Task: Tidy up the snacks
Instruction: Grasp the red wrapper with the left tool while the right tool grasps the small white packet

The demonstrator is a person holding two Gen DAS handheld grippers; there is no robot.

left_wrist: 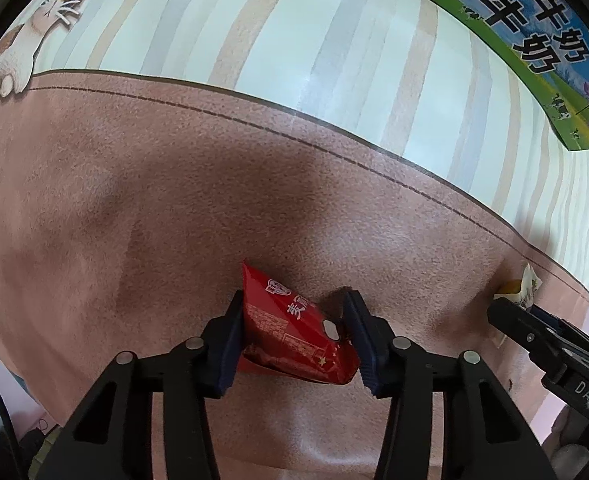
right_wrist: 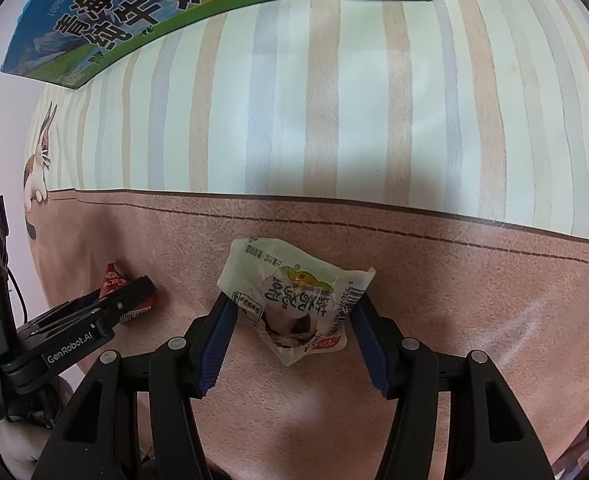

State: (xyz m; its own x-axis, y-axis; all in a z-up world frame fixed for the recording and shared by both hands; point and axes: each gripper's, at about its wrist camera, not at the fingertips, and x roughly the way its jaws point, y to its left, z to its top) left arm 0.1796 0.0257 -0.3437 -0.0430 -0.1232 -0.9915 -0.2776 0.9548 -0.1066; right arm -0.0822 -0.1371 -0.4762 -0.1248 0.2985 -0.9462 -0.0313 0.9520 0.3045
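A red snack packet (left_wrist: pixel 290 332) sits squeezed between the blue pads of my left gripper (left_wrist: pixel 294 304), which is shut on it just above the pink-brown tablecloth (left_wrist: pixel 134 200). In the right wrist view the same red packet (right_wrist: pixel 110 278) shows behind the left gripper (right_wrist: pixel 134 292). A white snack packet (right_wrist: pixel 290 300) with printed text and a barcode lies on the cloth, and my right gripper (right_wrist: pixel 292 304) is shut on its two ends. From the left wrist view, the right gripper (left_wrist: pixel 510 312) and a corner of the white packet (left_wrist: pixel 524 288) appear at the far right.
A blue-and-green milk carton box (right_wrist: pixel 134 20) with cow pictures stands at the back on the striped part of the cloth, also seen as the box (left_wrist: pixel 534 32) at top right. A cat print (left_wrist: pixel 34 40) marks the cloth's left side.
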